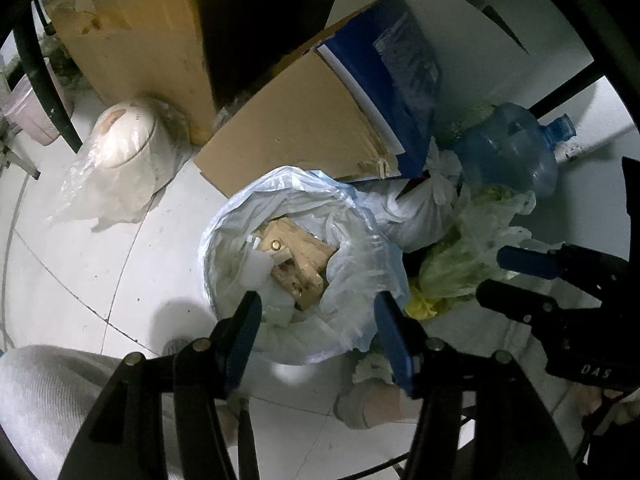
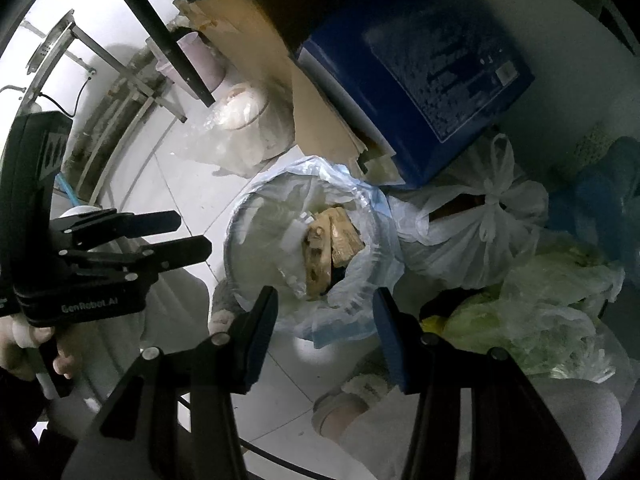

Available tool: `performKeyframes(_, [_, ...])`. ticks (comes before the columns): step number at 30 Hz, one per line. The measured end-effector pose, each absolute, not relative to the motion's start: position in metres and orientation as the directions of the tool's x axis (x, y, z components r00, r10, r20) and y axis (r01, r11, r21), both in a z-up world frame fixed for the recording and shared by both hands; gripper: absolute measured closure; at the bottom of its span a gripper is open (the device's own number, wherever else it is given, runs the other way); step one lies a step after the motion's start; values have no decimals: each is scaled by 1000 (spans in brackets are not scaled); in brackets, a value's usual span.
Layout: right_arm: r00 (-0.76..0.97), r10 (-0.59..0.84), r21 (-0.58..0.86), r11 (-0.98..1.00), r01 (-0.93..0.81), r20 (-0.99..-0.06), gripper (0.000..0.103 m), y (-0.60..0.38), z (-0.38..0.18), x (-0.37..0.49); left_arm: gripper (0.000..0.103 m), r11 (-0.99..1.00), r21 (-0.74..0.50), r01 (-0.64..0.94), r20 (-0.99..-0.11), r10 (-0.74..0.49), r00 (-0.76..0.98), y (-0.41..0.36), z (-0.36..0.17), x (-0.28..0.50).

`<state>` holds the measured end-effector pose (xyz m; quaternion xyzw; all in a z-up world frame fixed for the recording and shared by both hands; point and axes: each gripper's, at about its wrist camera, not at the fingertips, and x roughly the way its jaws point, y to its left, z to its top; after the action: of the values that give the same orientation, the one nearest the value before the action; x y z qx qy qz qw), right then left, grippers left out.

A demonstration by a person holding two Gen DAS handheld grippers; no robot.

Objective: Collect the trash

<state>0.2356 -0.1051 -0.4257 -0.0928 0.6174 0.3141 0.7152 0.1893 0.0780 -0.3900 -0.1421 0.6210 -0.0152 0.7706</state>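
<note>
Trash fills a round bin (image 1: 240, 280) lined with a thin, crinkled bluish bag (image 1: 352, 248): crumpled brown paper (image 1: 304, 264) and white scraps lie in its middle. Left gripper (image 1: 318, 308) and right gripper (image 2: 325, 304) both hang over its near rim, jaws apart and empty. Tied white bag (image 2: 484, 224), greenish bags (image 2: 540, 320) and cardboard (image 1: 296, 128) crowd the far and right sides; bare tile floor (image 1: 120, 264) lies left.

Dim, cool indoor light; both views bluish and grainy; strongest brightness on the white floor (image 2: 132, 152) left of the bin (image 1: 256, 344), near blown out in the right wrist view; soft dark shadow on the floor just left of the bin; boxes behind the bin murky; heavy fisheye bending and black vignette at edges.
</note>
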Motion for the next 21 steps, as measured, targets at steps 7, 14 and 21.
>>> performKeyframes(7, [62,344,247,778,-578,-937,56,-109,-412,224,44,961,-235,-147,-948,-194,251,74,-374,175])
performKeyframes(14, [93,357,237,770,-592,-929,56,-113,-393,210,44,962,-230,-148,-940,-180,290,71,-352,157])
performKeyframes(21, [122,365,221,762,-609,-923,56,-120,-373,194,44,965,-220,-142,-927,-161,339,64,-327,139])
